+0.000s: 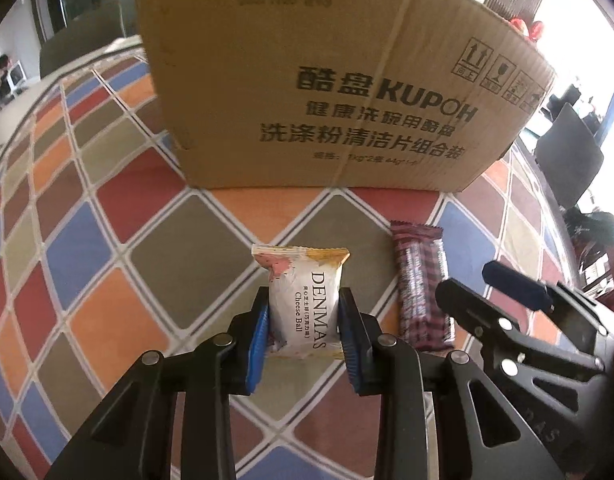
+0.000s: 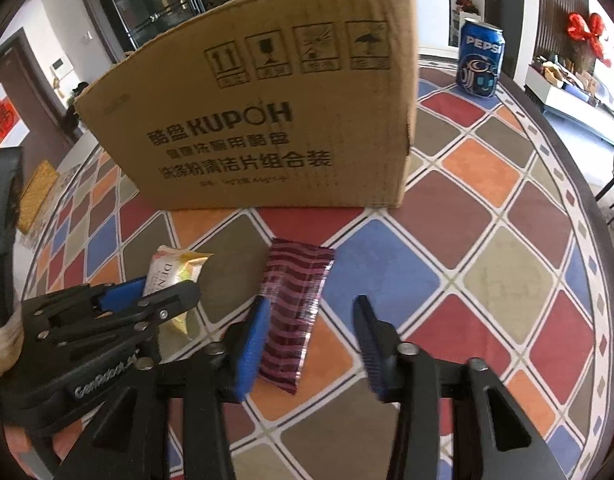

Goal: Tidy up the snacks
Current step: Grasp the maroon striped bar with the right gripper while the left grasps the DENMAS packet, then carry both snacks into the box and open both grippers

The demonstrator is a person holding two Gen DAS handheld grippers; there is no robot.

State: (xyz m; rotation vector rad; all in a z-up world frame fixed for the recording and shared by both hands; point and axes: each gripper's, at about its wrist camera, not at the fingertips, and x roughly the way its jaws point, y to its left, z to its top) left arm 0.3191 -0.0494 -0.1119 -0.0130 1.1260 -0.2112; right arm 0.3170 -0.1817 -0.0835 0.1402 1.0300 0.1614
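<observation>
My left gripper (image 1: 303, 300) is shut on a white DENMAS Cheese Ball packet (image 1: 301, 300), just above the checked tablecloth. The packet also shows in the right wrist view (image 2: 173, 272), with the left gripper (image 2: 163, 288) around it. A maroon striped snack bar (image 1: 421, 284) lies flat to its right. My right gripper (image 2: 311, 308) is open, its jaws wide apart over the near end of that bar (image 2: 293, 312), without touching it. The right gripper (image 1: 467, 280) shows at the right of the left wrist view. A cardboard KUPOH box (image 1: 327, 80) stands behind both snacks.
The box (image 2: 267, 120) stands upright on the table with the coloured diamond tablecloth (image 2: 487, 272). A blue Pepsi can (image 2: 481, 62) stands at the far right behind the box. A woven mat (image 2: 37, 196) lies at the far left. The table's rim (image 2: 587, 184) curves along the right.
</observation>
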